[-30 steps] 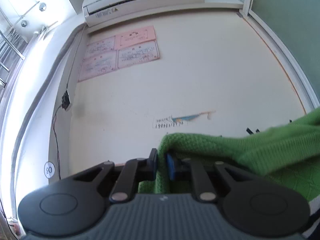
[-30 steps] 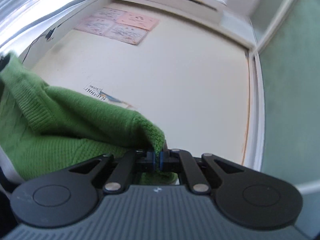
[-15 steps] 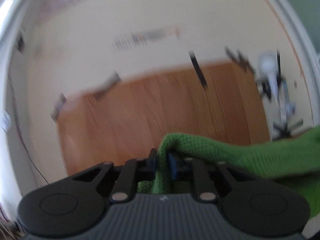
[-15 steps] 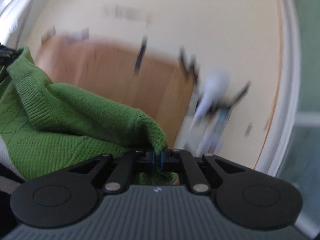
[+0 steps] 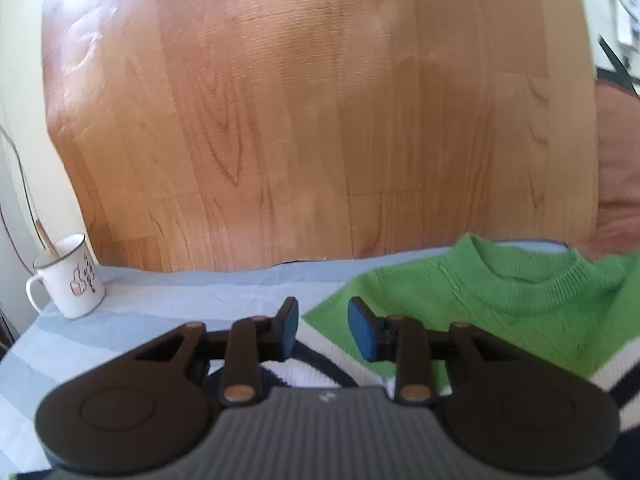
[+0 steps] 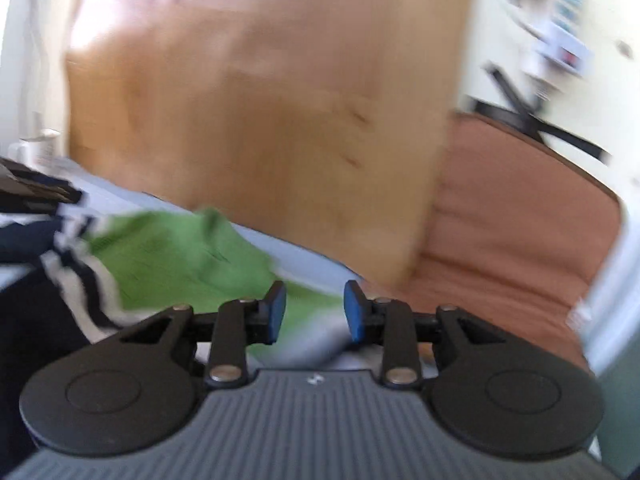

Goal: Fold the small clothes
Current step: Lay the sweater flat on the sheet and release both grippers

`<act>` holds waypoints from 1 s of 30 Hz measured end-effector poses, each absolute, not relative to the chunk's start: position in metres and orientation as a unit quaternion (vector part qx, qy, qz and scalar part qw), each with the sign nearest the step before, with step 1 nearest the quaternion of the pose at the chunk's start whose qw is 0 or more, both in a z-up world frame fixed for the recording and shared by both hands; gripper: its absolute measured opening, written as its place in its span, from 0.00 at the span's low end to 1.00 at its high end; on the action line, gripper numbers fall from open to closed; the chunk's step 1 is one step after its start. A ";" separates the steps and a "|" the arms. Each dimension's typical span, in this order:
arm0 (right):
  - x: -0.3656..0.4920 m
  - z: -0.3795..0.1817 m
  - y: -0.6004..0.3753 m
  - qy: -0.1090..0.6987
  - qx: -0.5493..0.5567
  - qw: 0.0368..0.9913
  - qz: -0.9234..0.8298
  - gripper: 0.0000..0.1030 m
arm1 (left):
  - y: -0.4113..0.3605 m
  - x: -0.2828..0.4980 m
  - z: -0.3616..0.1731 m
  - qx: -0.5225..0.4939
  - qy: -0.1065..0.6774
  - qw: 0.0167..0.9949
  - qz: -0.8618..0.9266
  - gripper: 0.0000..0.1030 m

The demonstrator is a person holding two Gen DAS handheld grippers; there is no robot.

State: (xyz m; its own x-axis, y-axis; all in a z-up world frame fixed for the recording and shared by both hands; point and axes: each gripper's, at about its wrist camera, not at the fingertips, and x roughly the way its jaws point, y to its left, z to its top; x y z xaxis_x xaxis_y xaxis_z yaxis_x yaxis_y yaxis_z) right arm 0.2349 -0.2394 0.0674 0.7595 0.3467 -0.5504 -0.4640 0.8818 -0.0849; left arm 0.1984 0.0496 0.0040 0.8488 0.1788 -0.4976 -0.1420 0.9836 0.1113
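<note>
Wooden panel (image 5: 320, 120): upright board with visible grain, filling the upper part of both views; it stands behind the far edge of the work surface. Blurred in the right wrist view (image 6: 260, 120).
Cloth cover (image 5: 180, 292): pale blue sheet spread over the work surface, wrinkled, running from the foot of the wooden panel toward the cameras.
Cushion (image 6: 512, 232): rust-brown padded seat or backrest to the right of the panel, with dark straps above it; only its edge shows in the left wrist view (image 5: 616, 168).
Sweater (image 5: 500, 300): green knit with a ribbed round neck, lying on the cloth cover with the neck opening toward the panel. White and dark navy stripes border the green area nearer the cameras. In the right wrist view (image 6: 180, 260) it appears as a blurred green patch with the stripes at its left.
Left gripper (image 5: 323, 330): fingers spread apart, holding nothing; the blue pads (image 5: 362, 334) hover above the sweater's left shoulder region and striped part.
Right gripper (image 6: 315, 312): fingers likewise spread apart and empty, above the right-hand edge of the sweater. Whether a pad touches the fabric cannot be told through the blur.
Mug (image 5: 68, 280): white enamel with a dark rim and a small printed motif, upright on the cloth at far left, well apart from the sweater; a thin stick leans inside it.
</note>
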 end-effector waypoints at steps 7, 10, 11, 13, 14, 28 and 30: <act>0.310 -0.003 -0.177 0.399 -0.210 0.863 0.227 0.35 | 0.064 0.198 0.000 -0.005 0.257 0.963 0.084 0.38; 0.334 0.005 -0.172 0.350 -0.235 0.886 0.192 0.09 | 0.067 0.188 0.003 -0.006 0.245 0.966 0.088 0.41; 0.345 0.015 -0.169 0.324 -0.233 0.900 0.176 0.09 | 0.069 0.187 0.004 -0.010 0.238 0.967 0.092 0.41; 0.370 0.034 -0.159 0.274 -0.226 0.922 0.153 0.10 | 0.070 0.186 0.003 -0.019 0.228 0.969 0.097 0.41; 0.380 0.035 -0.150 0.255 -0.235 0.927 0.144 0.10 | 0.068 0.186 0.000 -0.017 0.223 0.969 0.099 0.41; 0.332 0.052 -0.304 0.334 -0.066 0.936 0.095 0.57 | 0.062 0.187 -0.013 0.007 0.247 0.965 0.091 0.49; 0.297 0.043 -0.328 0.356 -0.043 0.929 0.086 0.70 | 0.056 0.183 -0.008 0.004 0.252 0.963 0.092 0.51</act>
State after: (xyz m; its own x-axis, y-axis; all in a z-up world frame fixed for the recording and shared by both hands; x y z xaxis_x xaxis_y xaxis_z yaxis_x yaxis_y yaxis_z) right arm 0.2969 -0.3281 0.0433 0.7312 0.1287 -0.6699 -0.1902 0.9816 -0.0190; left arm 0.1833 0.0559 -0.0085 0.8559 0.1791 -0.4852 -0.1752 0.9831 0.0538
